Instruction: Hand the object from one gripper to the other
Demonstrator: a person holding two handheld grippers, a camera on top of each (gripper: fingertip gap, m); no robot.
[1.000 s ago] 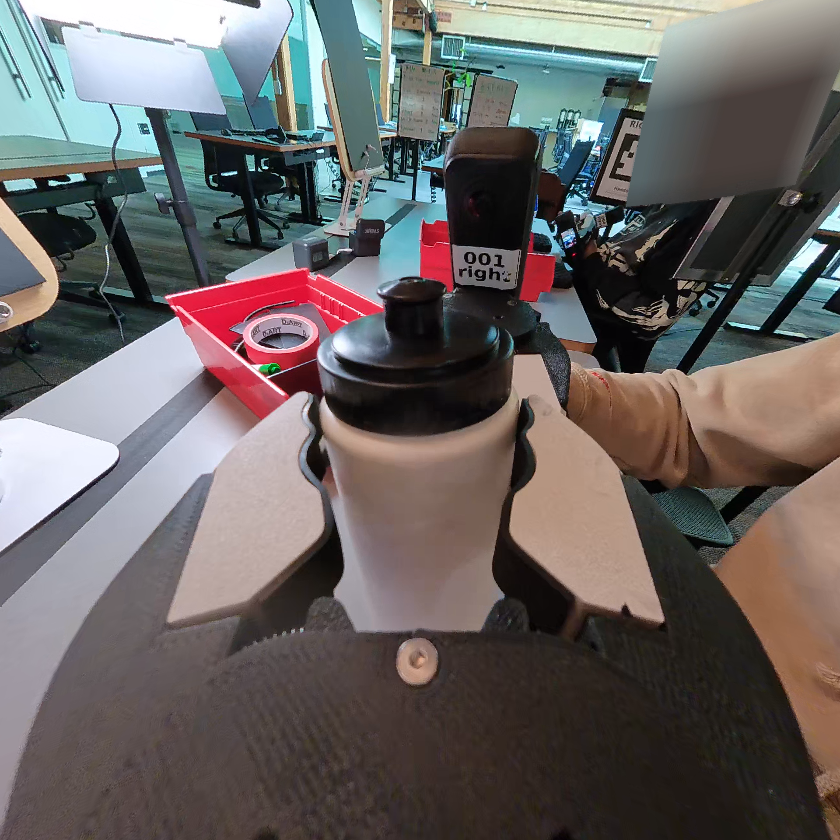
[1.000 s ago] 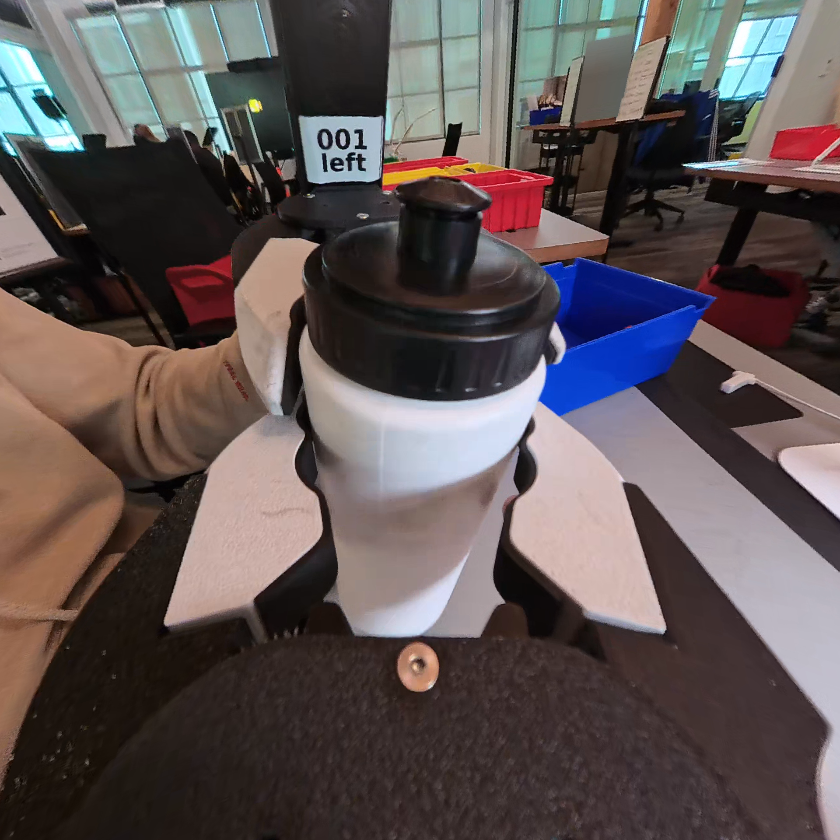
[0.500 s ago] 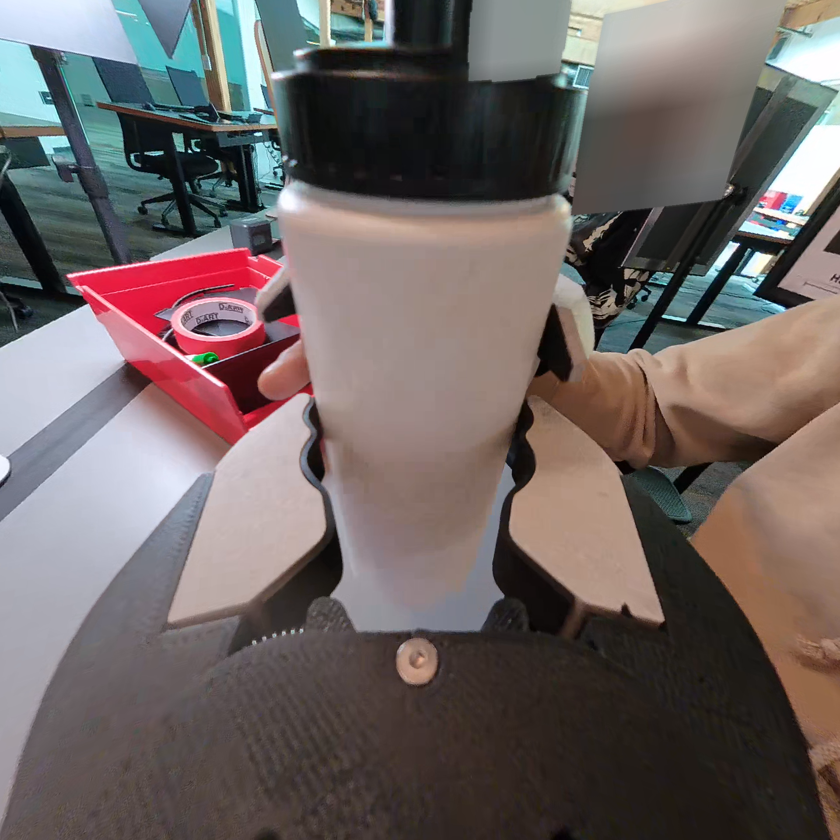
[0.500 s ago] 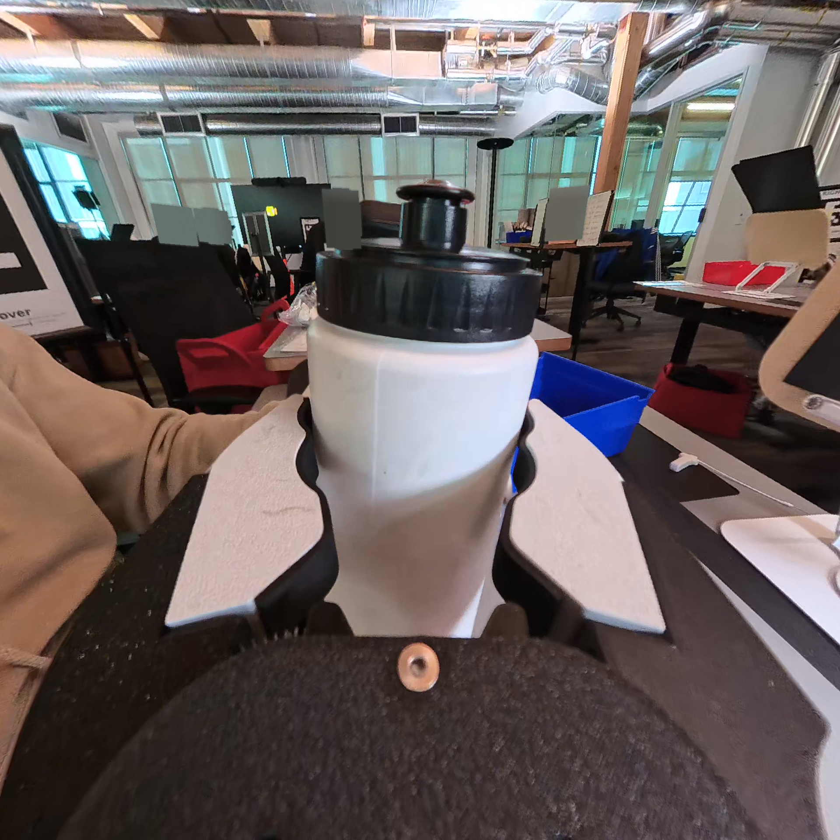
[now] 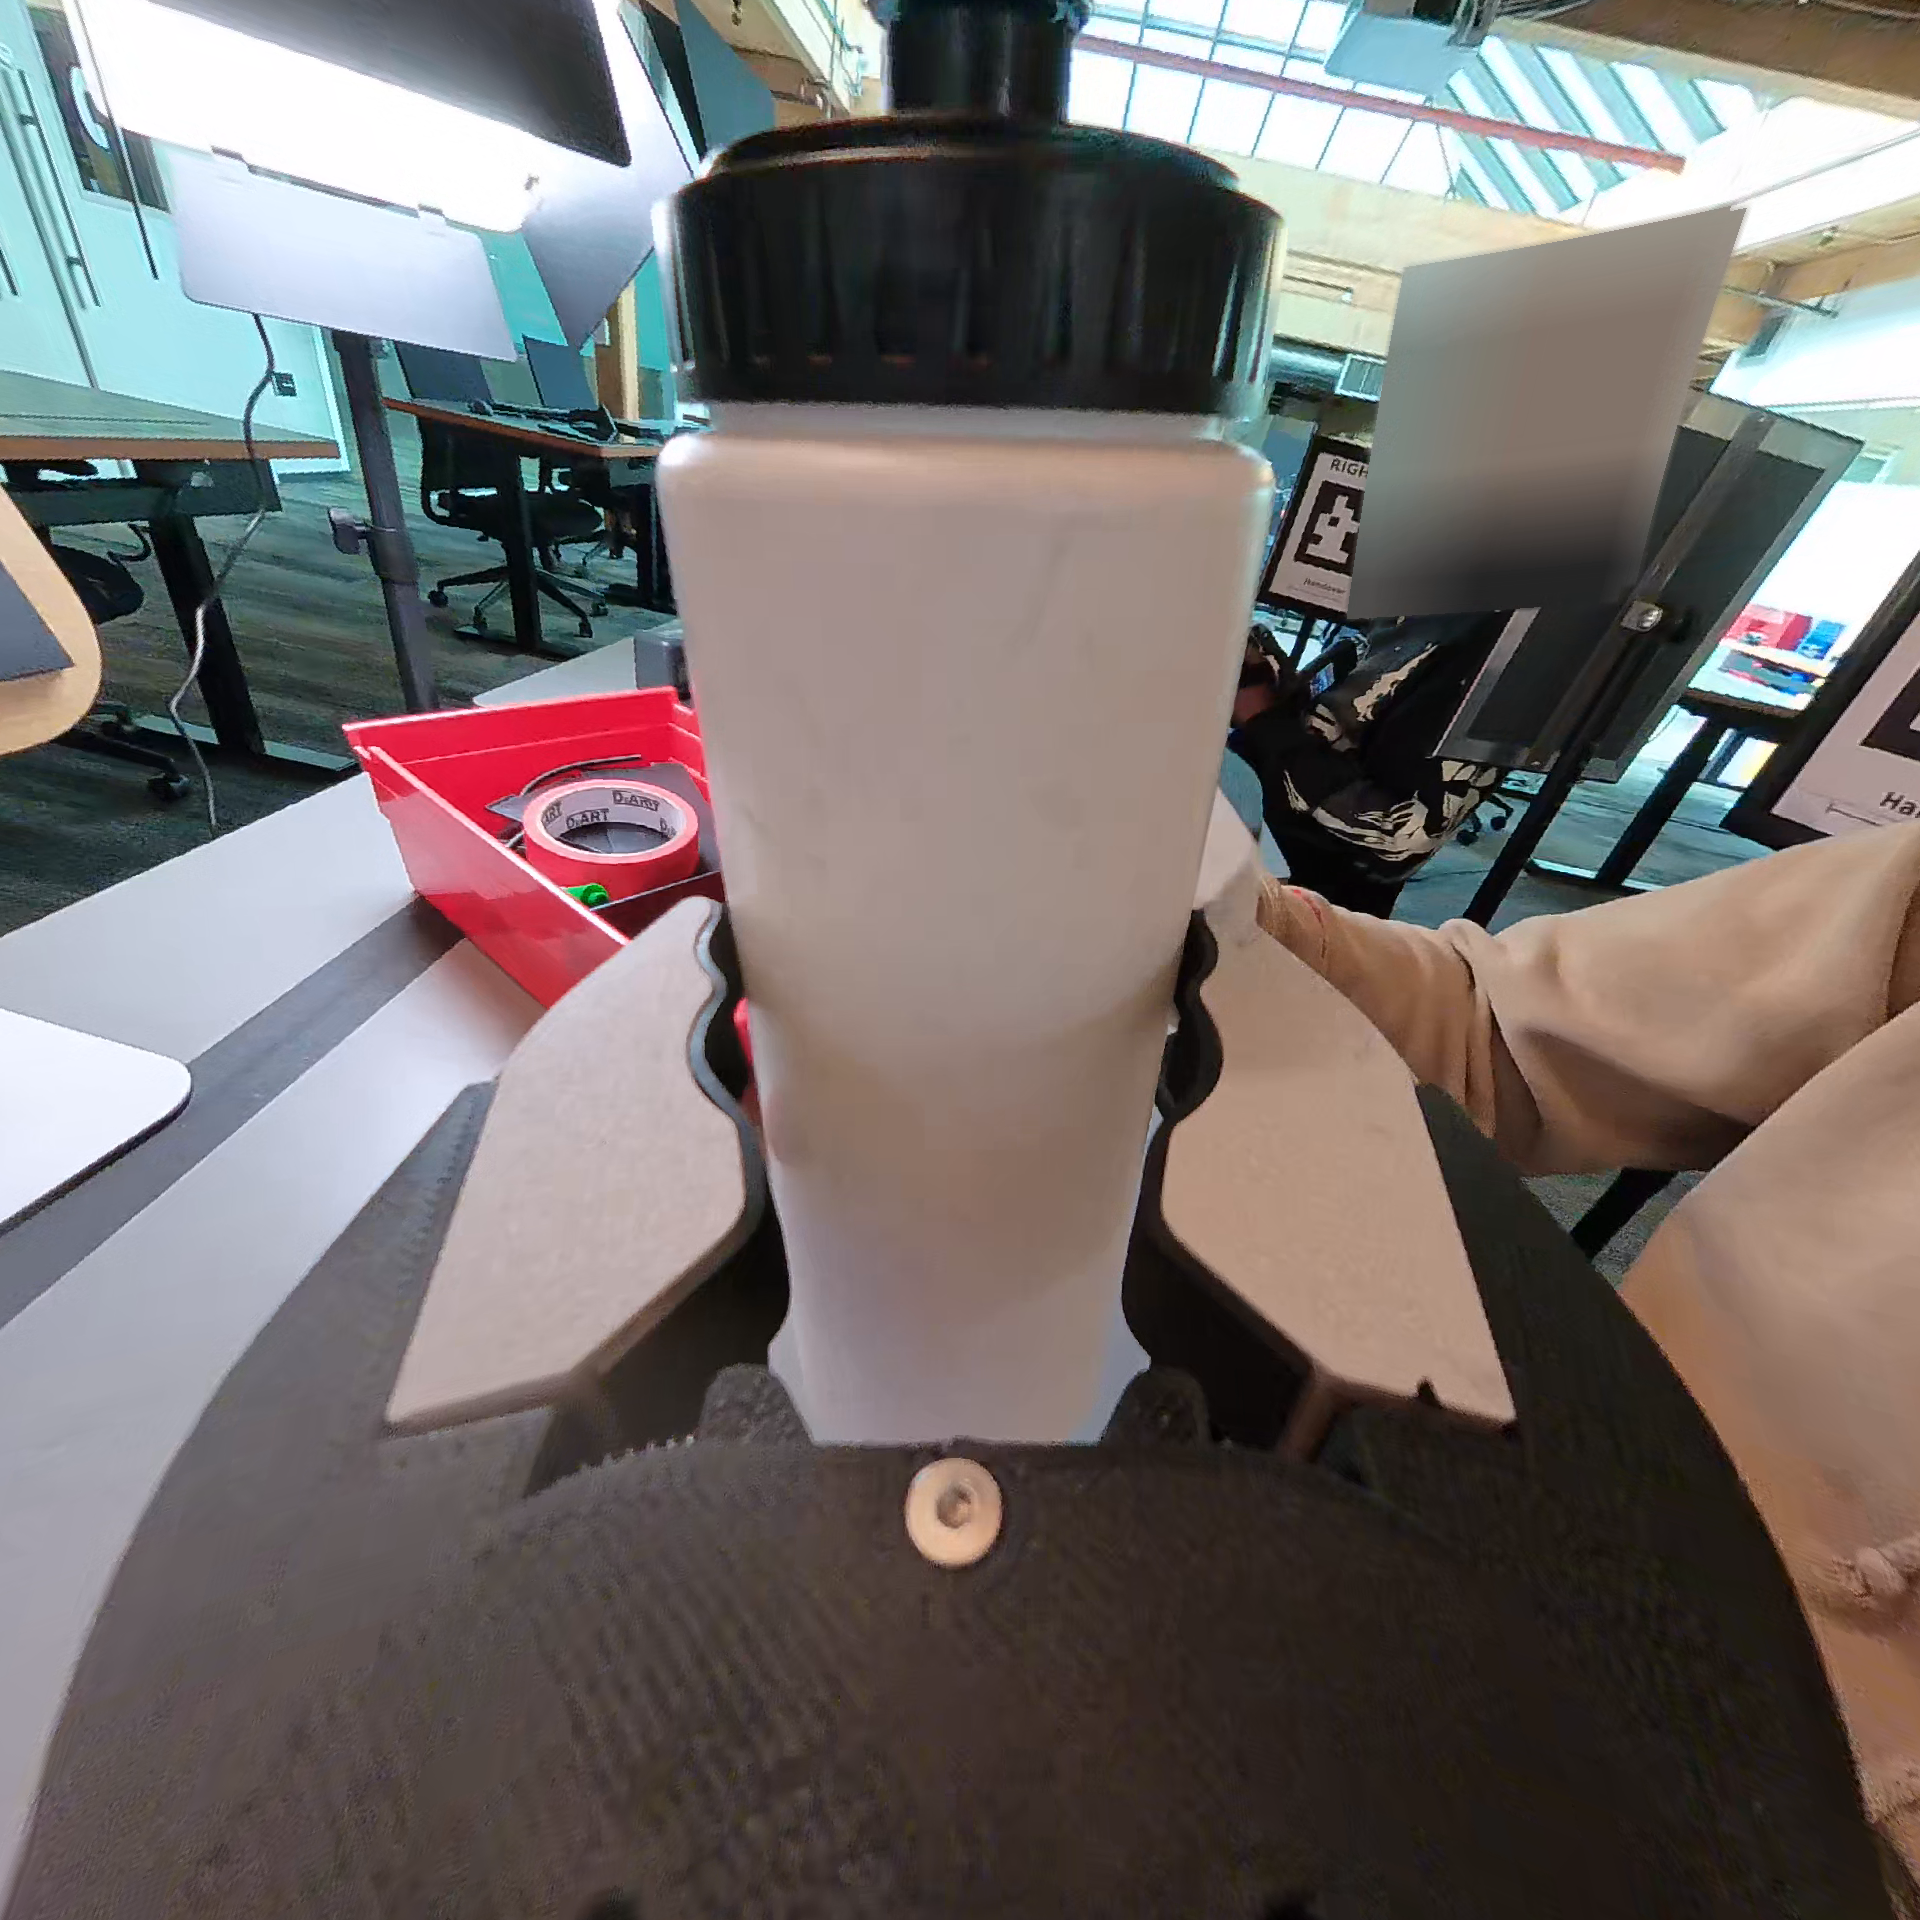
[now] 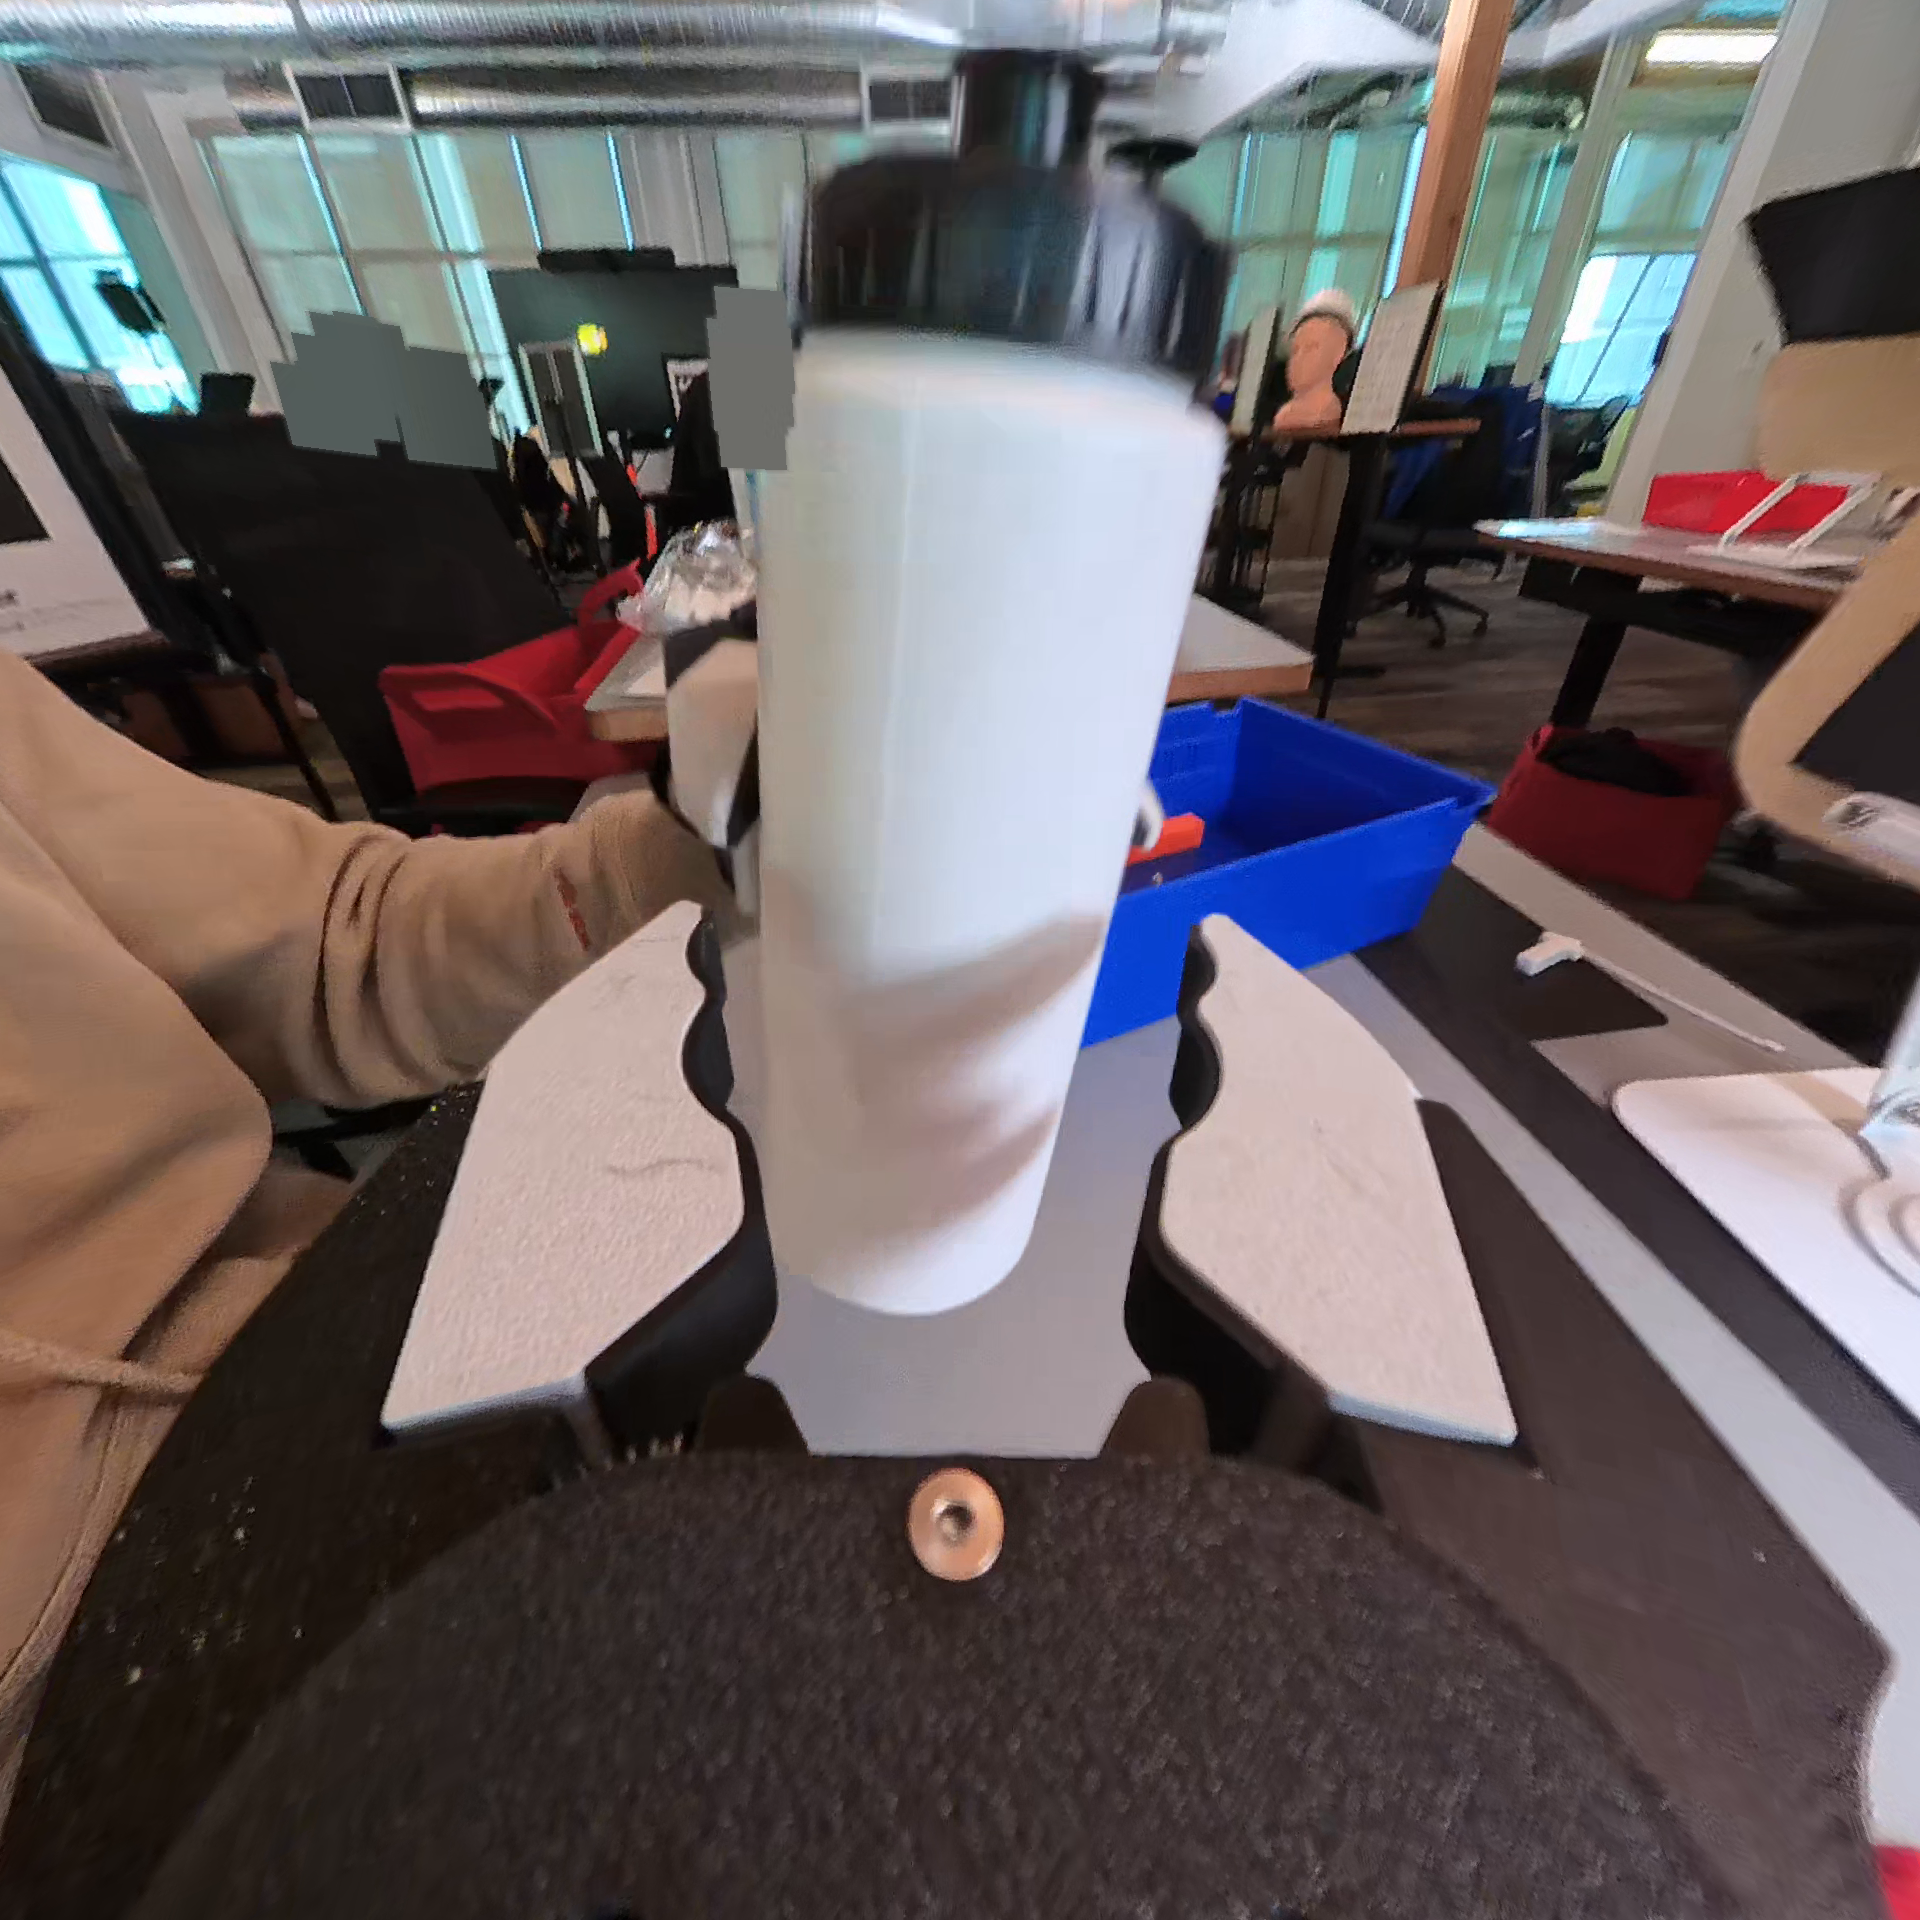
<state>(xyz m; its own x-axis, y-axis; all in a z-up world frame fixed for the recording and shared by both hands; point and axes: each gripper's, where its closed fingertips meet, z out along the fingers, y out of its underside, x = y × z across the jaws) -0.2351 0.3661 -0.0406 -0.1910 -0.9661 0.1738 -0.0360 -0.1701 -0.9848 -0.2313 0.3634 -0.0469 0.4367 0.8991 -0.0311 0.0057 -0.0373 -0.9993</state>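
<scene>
A white bottle (image 5: pixel 956 779) with a black cap stands upright between the fingers of my left gripper (image 5: pixel 951 987), which is shut on its lower body. In the right wrist view the same bottle (image 6: pixel 966 779) is blurred and tilted slightly, with its rounded bottom showing above the grey table. My right gripper (image 6: pixel 951 987) is open, with a gap between its right finger and the bottle. One left-gripper finger (image 6: pixel 707 727) presses the bottle's far left side. A right-gripper finger (image 5: pixel 1231 862) shows behind the bottle.
A red bin (image 5: pixel 468 800) holding a red tape roll (image 5: pixel 608 831) sits on the grey table behind the bottle. A blue bin (image 6: pixel 1299 862) lies ahead on the right. White pads (image 5: pixel 73 1091) (image 6: pixel 1766 1174) lie at the table's sides. A tan sleeve (image 5: pixel 1558 1018) reaches in.
One second ago both grippers were shut on the bottle. Now the right gripper has let go and the bottle's bottom has come up out of its fingers. The left gripper still holds it.
</scene>
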